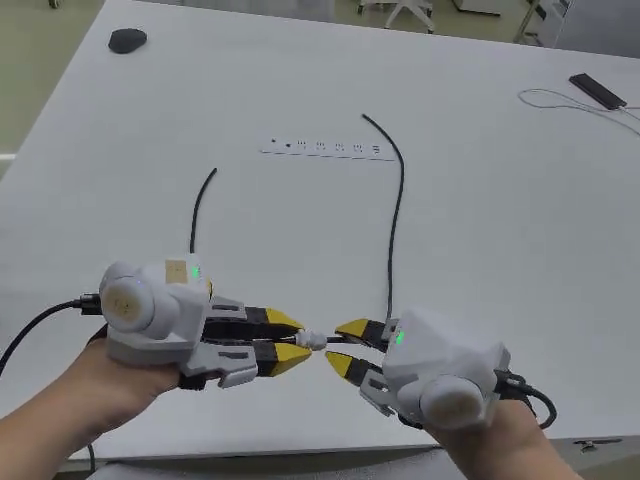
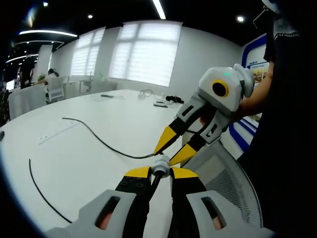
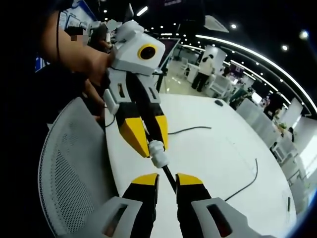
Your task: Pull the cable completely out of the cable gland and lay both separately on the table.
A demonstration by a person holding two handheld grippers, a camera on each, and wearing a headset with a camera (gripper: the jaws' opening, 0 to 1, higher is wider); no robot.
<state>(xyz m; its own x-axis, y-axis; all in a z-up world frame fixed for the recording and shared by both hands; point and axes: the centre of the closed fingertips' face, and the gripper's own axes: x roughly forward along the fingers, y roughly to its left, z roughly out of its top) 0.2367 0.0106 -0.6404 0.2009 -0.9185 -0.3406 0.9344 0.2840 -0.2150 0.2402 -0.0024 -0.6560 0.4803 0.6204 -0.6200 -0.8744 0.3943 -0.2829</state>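
A small white cable gland [image 1: 312,341] hangs just above the table's near edge, and my left gripper [image 1: 292,342] is shut on it from the left. The black cable [image 1: 397,215] leaves the gland to the right and passes between the jaws of my right gripper [image 1: 348,347], which is shut on it close to the gland. Its free end curves away across the table. In the left gripper view the gland [image 2: 160,165] sits between my yellow fingertips, with the right gripper [image 2: 174,147] facing it. In the right gripper view the cable [image 3: 168,174] runs up to the gland [image 3: 157,154].
A second short black cable [image 1: 200,208] lies loose on the white table [image 1: 500,230], left of centre. A white power strip [image 1: 325,148] lies farther back. A black puck [image 1: 127,40] is at the far left, a black device [image 1: 598,90] at the far right. A mesh chair [image 3: 69,168] stands below the table edge.
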